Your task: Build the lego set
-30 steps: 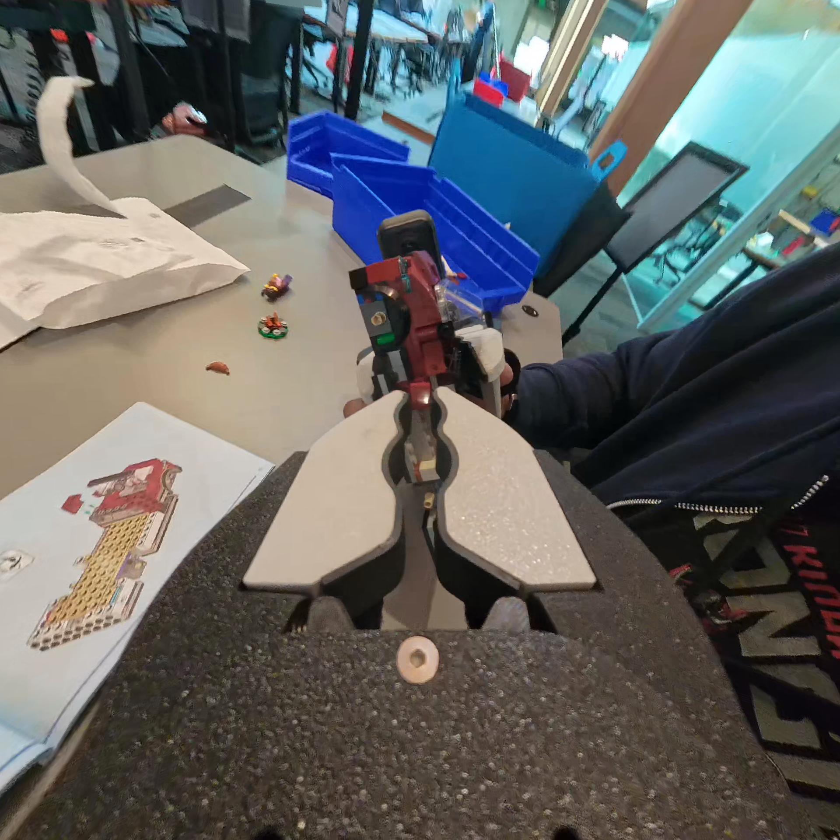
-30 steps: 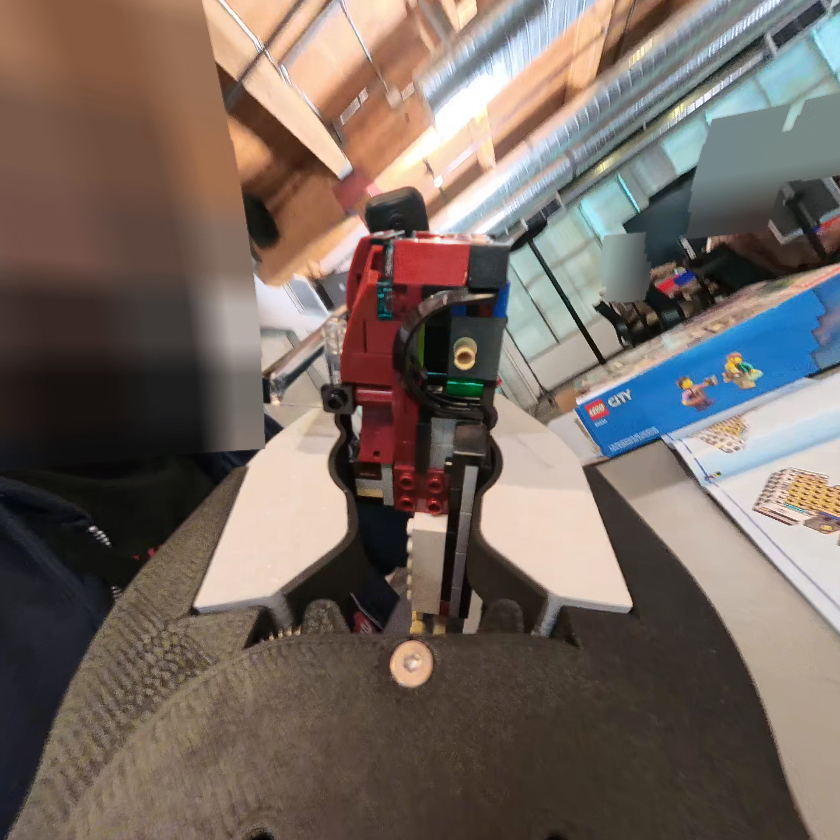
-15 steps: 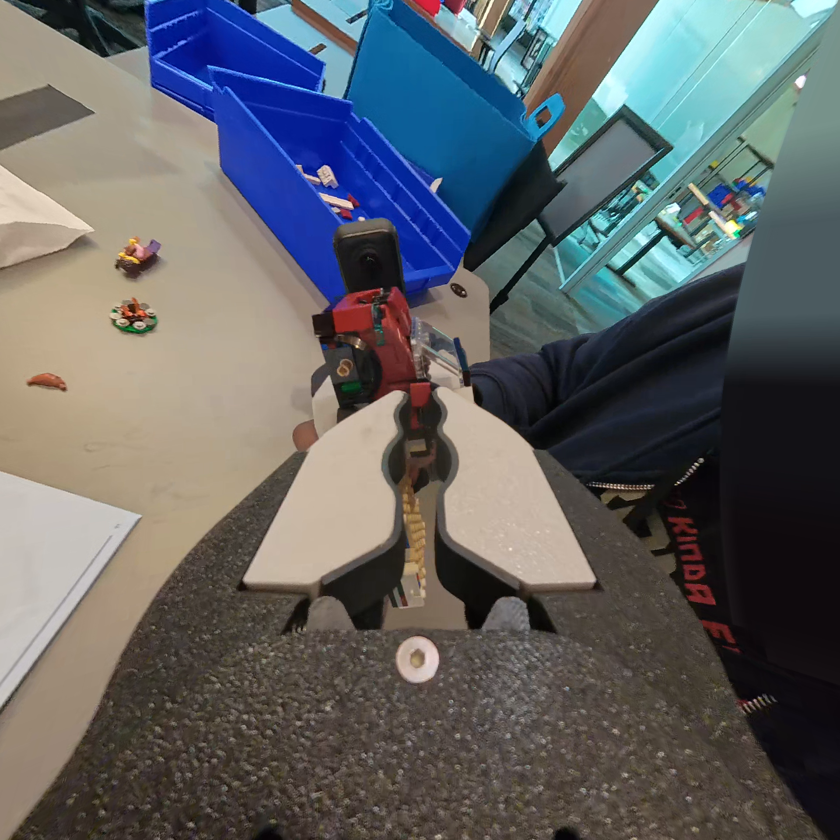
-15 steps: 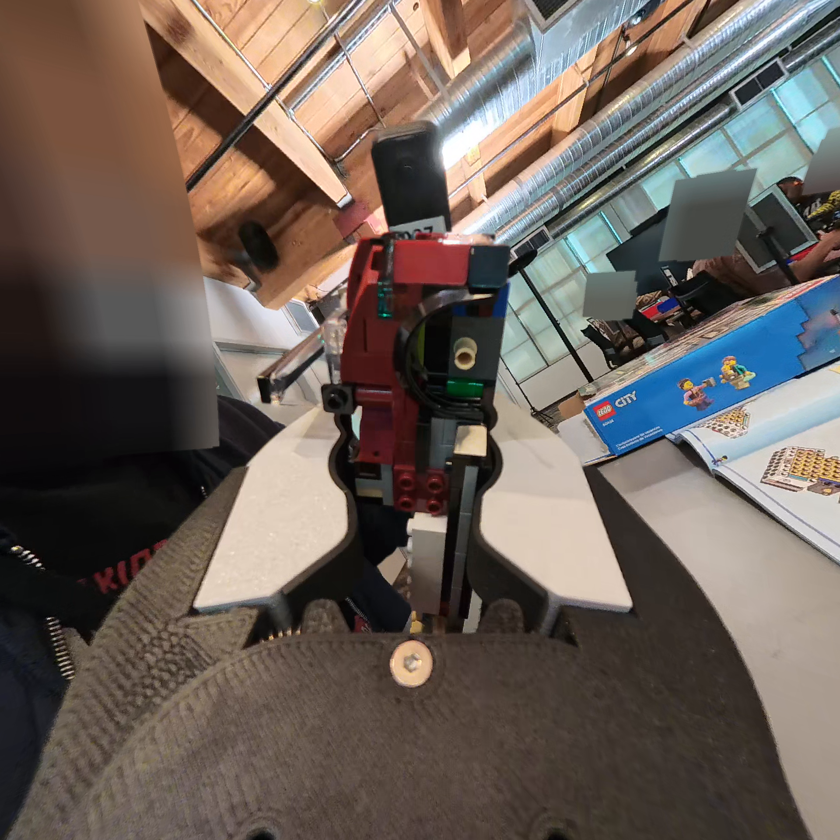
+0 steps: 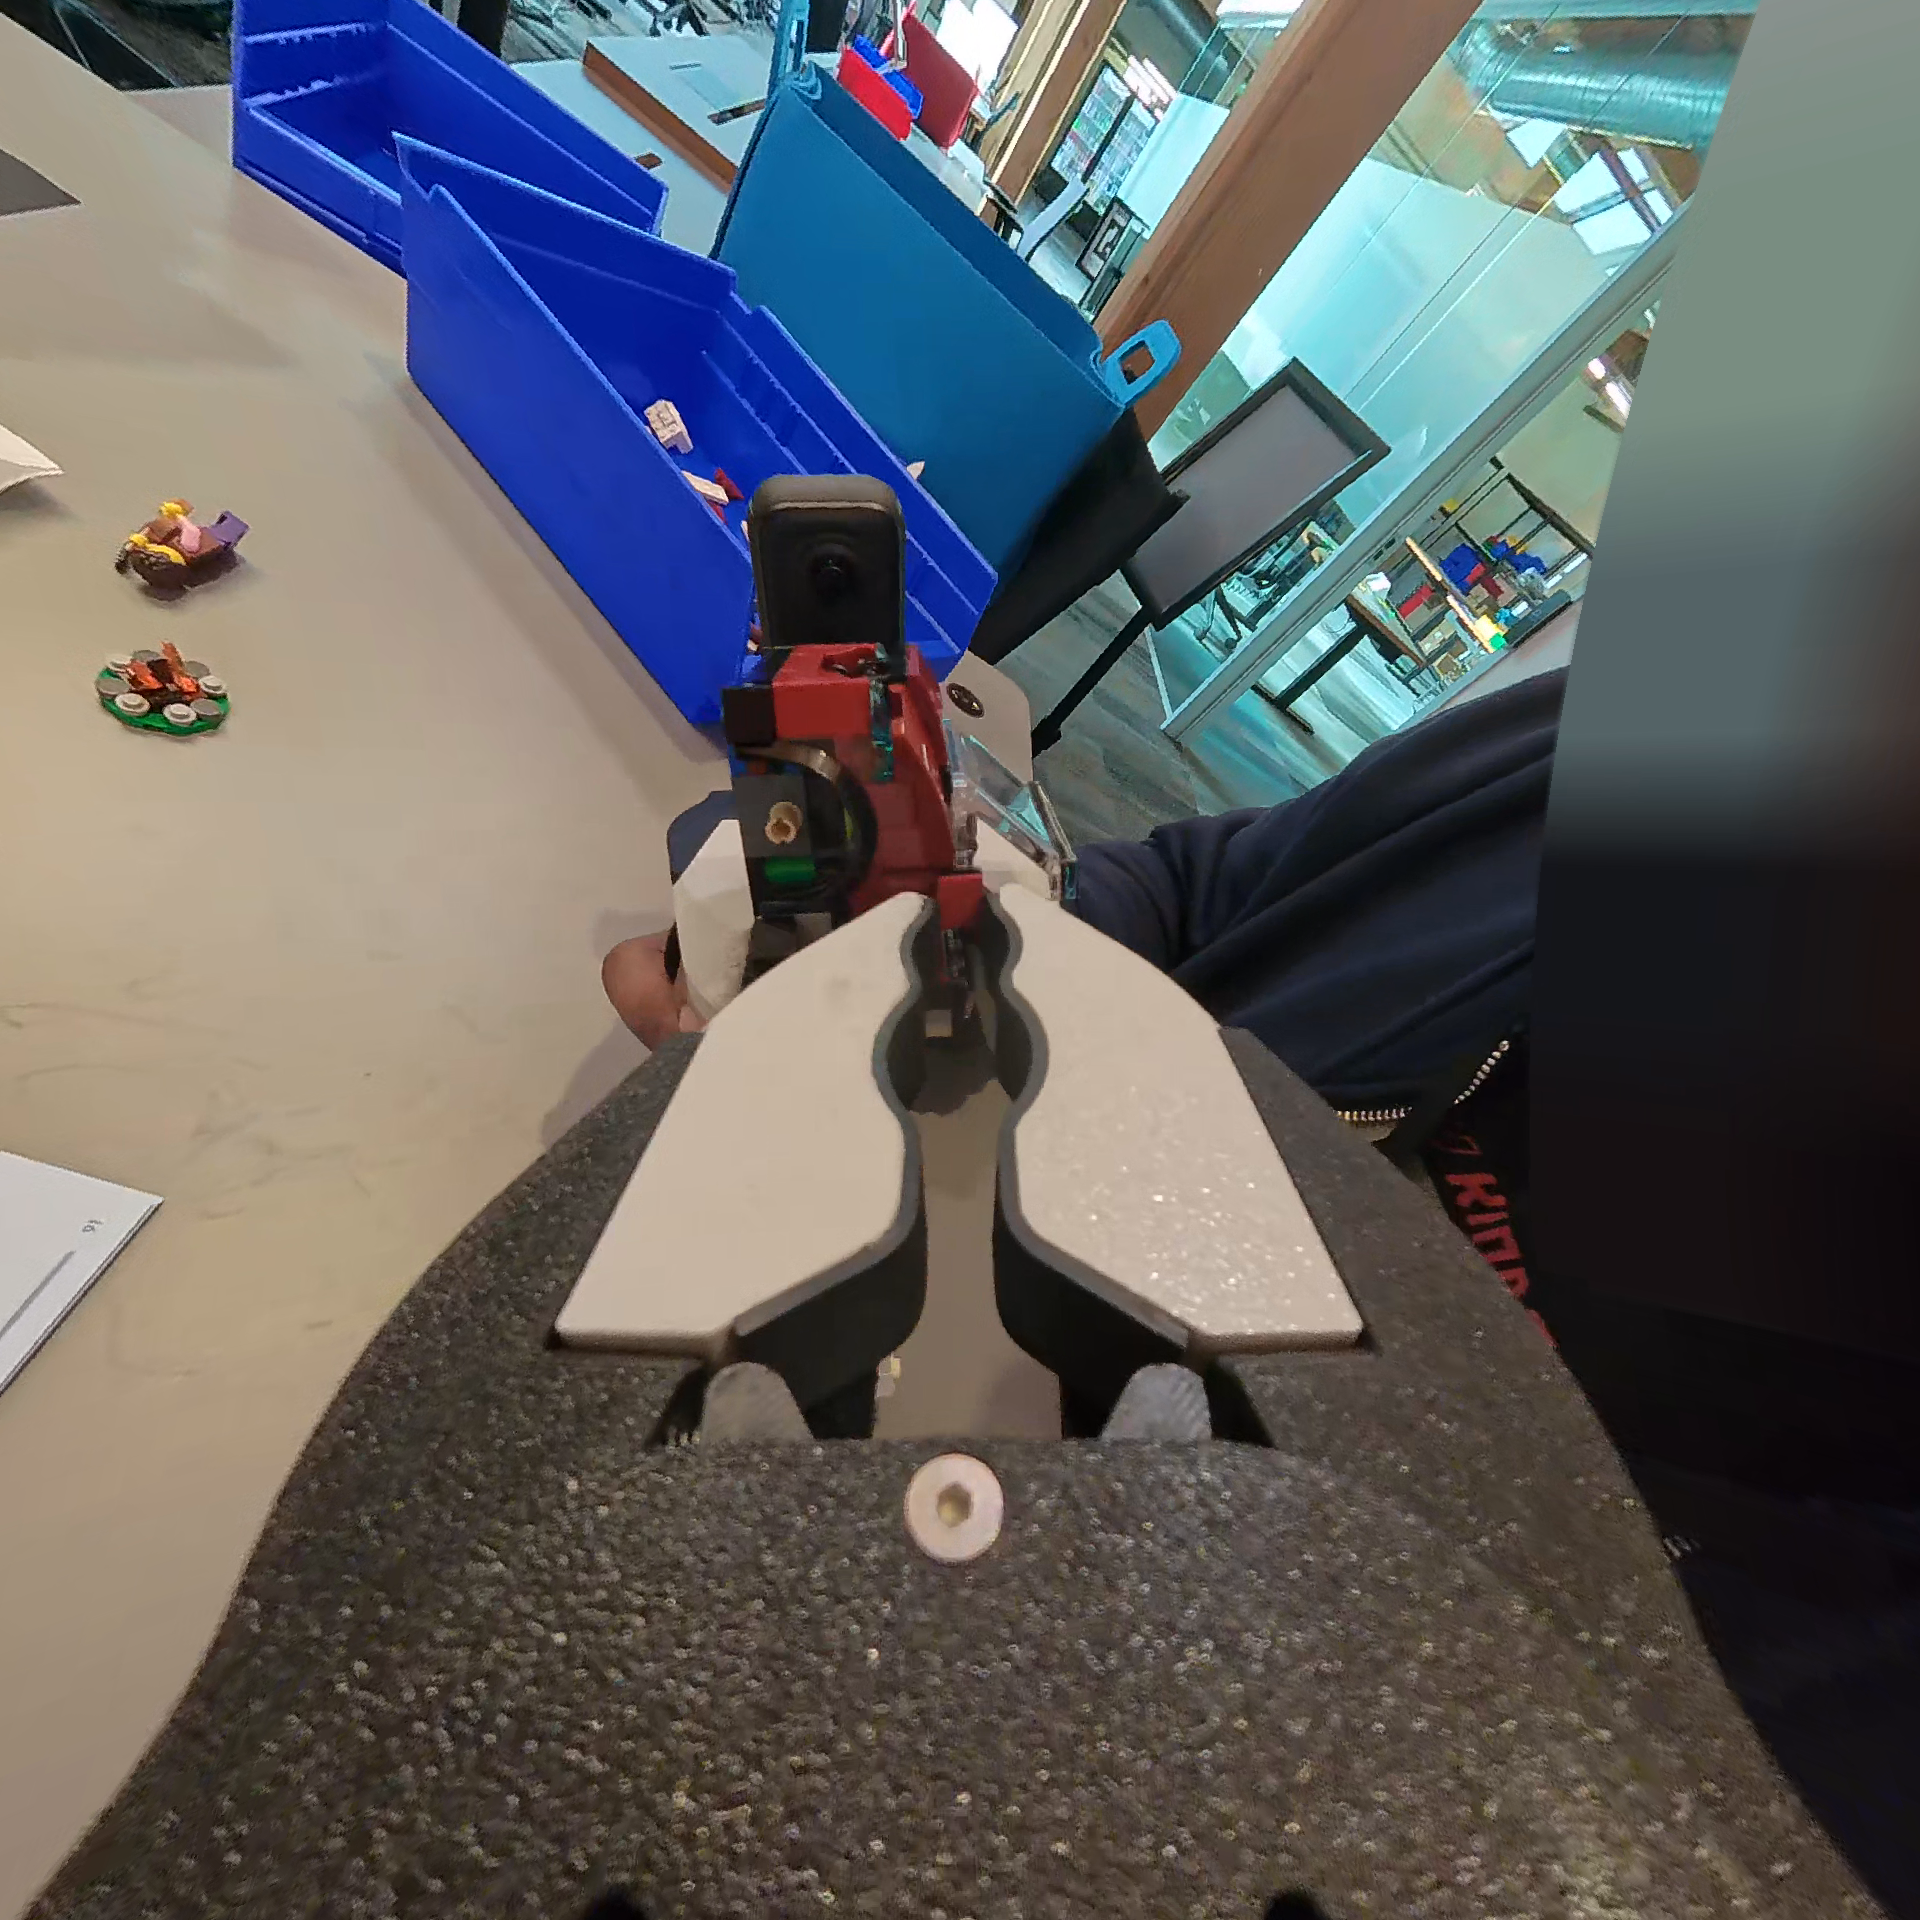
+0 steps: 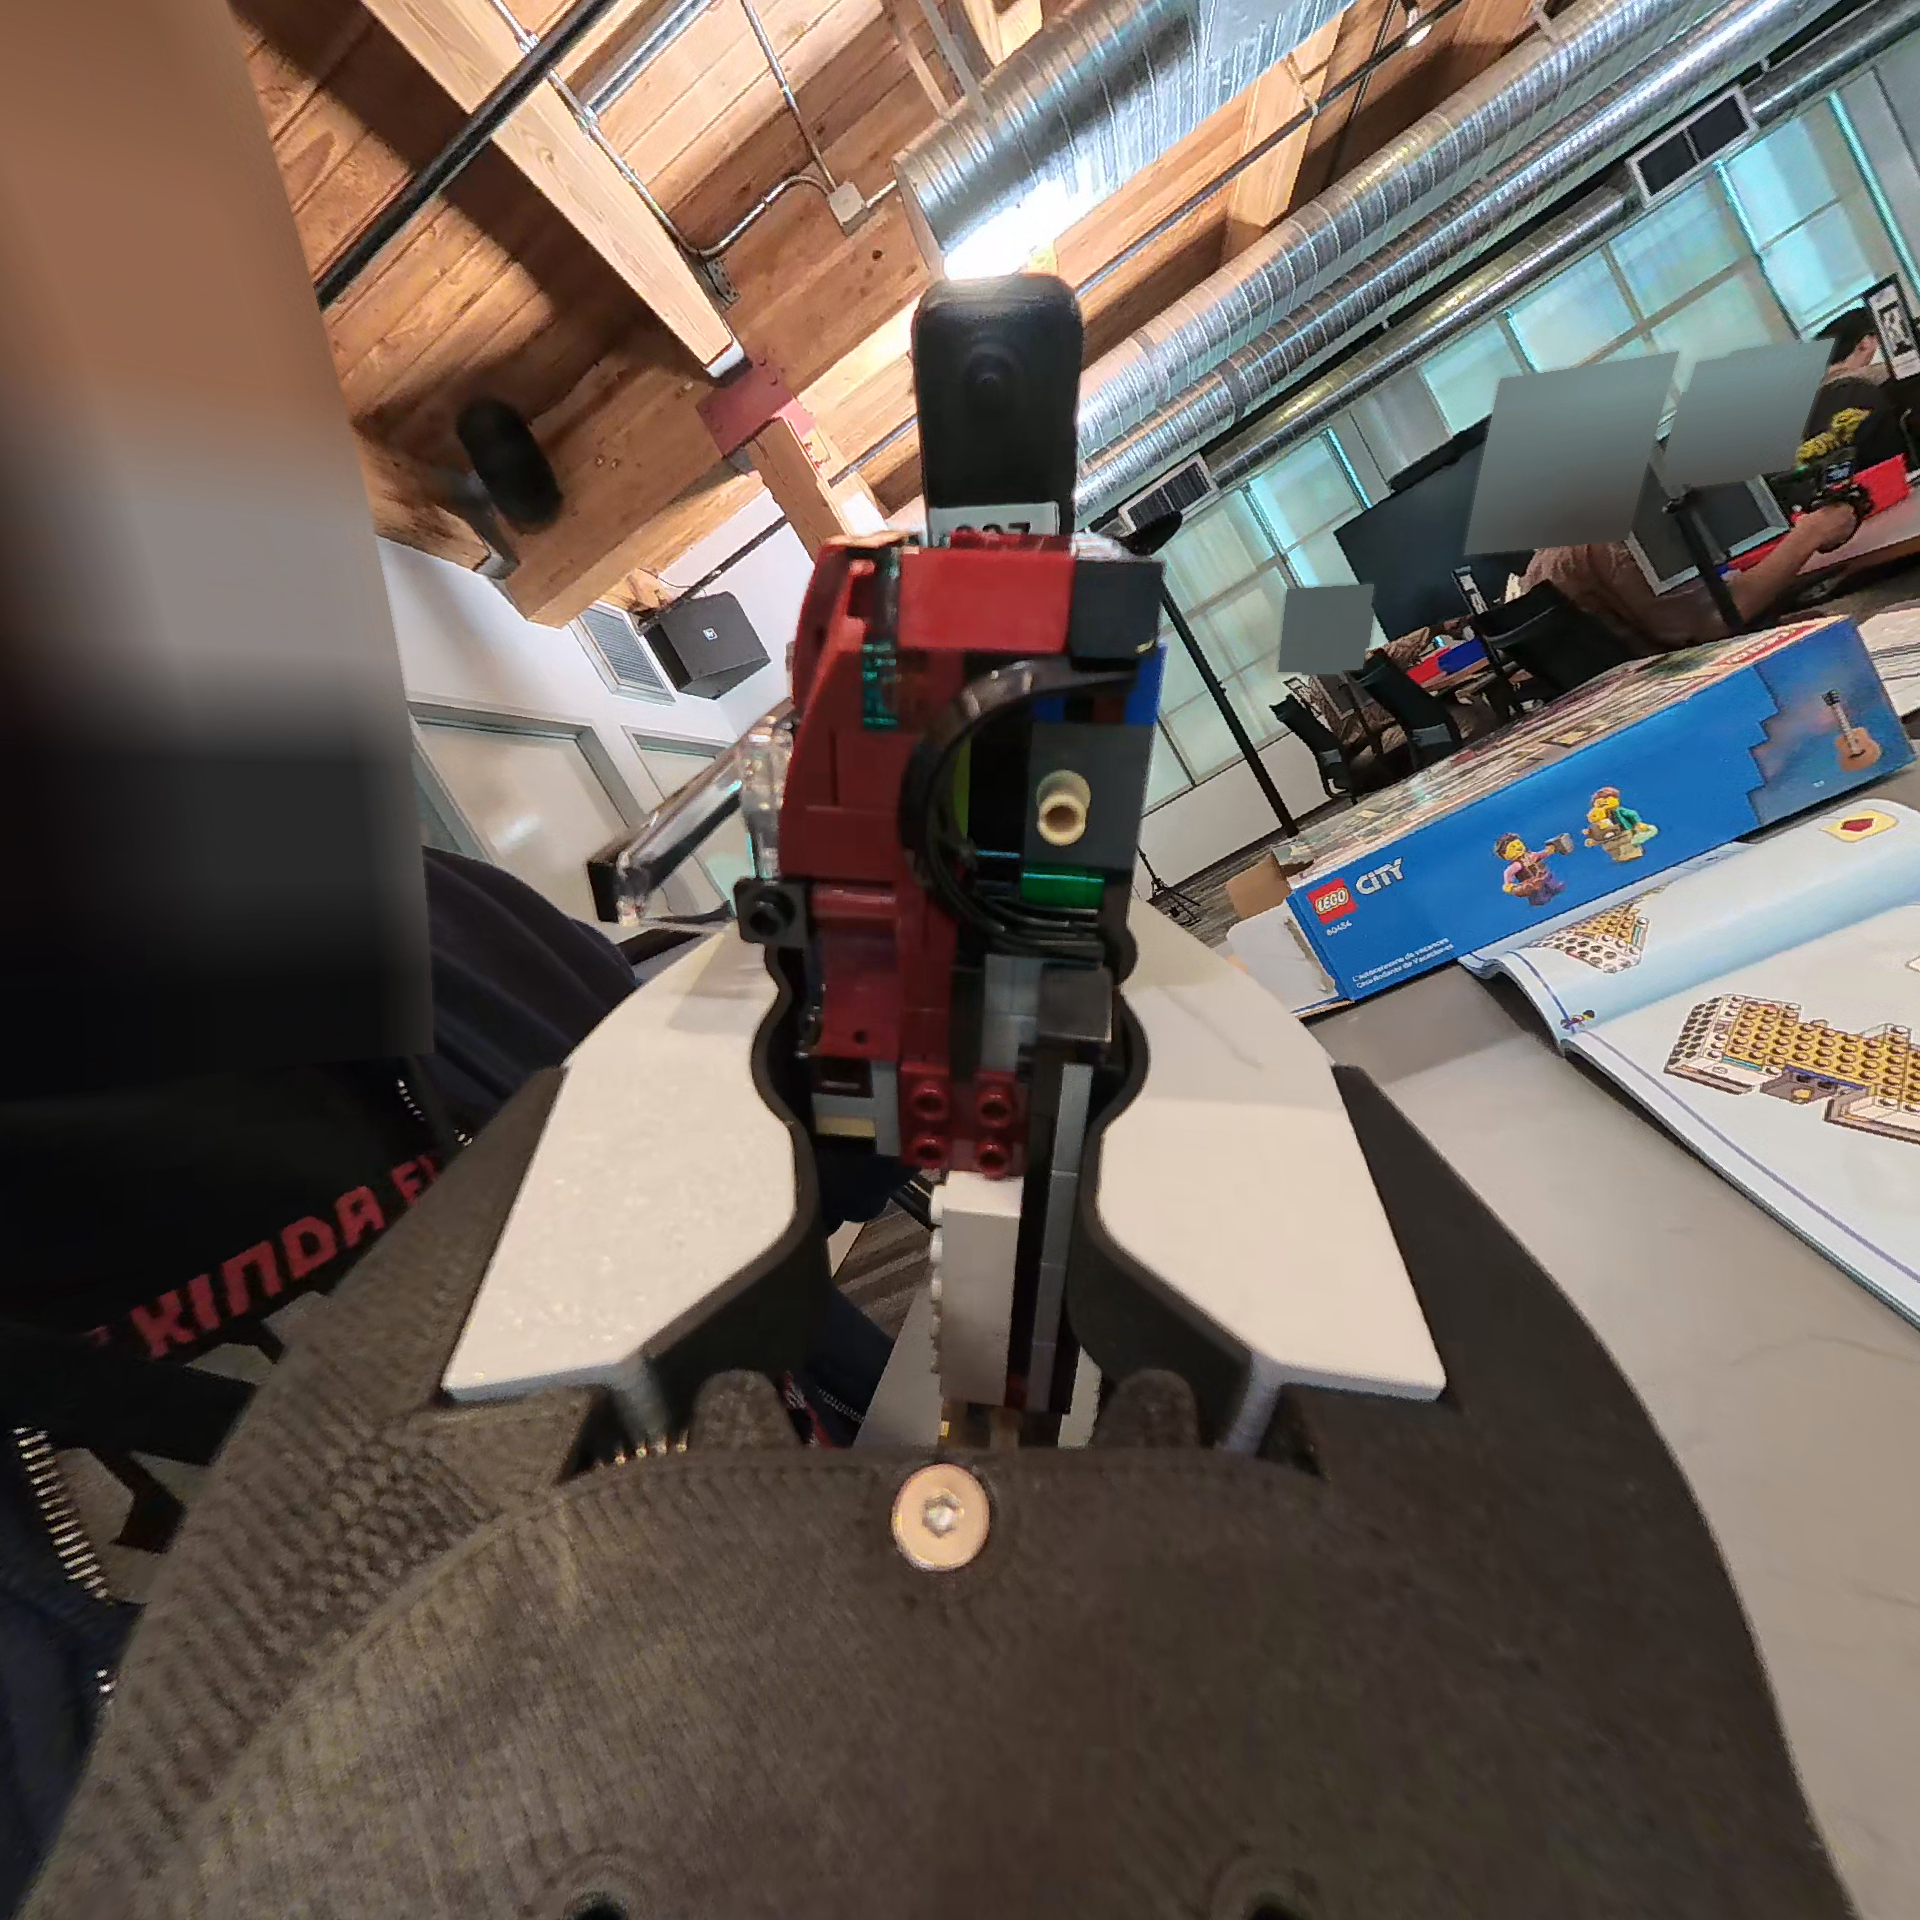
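Both grippers clamped on one dark red brick model (image 6: 935,831), right gripper (image 6: 951,997) around its body, left gripper (image 5: 961,914) nipping a small red piece; better squeezed gently.

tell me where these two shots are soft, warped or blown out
Left wrist view: the brick model at the left gripper is slightly soft, and table edges bow. Right wrist view: the ceiling light glares, and the booklet stretches at the rim.
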Action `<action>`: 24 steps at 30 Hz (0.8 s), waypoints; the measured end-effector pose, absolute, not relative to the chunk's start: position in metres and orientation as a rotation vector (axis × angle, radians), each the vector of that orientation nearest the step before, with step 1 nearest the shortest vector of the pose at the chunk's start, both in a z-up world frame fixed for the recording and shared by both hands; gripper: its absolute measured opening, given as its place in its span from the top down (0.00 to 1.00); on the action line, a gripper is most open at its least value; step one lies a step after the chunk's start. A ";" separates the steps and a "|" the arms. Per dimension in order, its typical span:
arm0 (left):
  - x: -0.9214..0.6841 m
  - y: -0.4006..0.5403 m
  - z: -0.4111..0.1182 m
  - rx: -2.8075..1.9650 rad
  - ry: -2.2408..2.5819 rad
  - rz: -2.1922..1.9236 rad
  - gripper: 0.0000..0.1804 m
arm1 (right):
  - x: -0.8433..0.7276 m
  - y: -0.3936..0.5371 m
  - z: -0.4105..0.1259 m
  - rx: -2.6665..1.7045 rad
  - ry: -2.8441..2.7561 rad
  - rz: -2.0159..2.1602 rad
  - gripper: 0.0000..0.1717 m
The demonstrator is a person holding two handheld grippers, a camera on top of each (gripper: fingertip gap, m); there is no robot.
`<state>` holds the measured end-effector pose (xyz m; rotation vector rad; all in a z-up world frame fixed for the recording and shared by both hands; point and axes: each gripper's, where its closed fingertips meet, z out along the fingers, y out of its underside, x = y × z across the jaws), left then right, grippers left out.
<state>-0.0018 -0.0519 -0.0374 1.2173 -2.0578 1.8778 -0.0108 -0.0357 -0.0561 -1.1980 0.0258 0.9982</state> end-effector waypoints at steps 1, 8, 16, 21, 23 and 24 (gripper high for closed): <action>-0.002 -0.052 -0.038 1.215 -2.060 1.881 0.96 | -0.011 -0.035 -0.057 -1.203 0.026 0.996 0.68; -0.001 -0.048 -0.042 1.224 -2.078 1.883 0.96 | -0.010 -0.032 -0.063 -1.252 0.029 0.963 0.69; -0.003 -0.045 -0.049 1.213 -2.070 1.876 0.96 | -0.010 -0.028 -0.068 -1.308 0.032 0.942 0.68; -0.004 -0.045 -0.051 1.194 -2.067 1.875 0.96 | -0.013 -0.028 -0.070 -1.323 0.028 0.967 0.68; -0.004 -0.045 -0.052 1.195 -2.077 1.862 0.96 | -0.013 -0.027 -0.072 -1.336 0.029 0.968 0.68; -0.005 -0.044 -0.053 1.198 -2.092 1.847 0.96 | -0.013 -0.027 -0.072 -1.346 0.027 0.967 0.68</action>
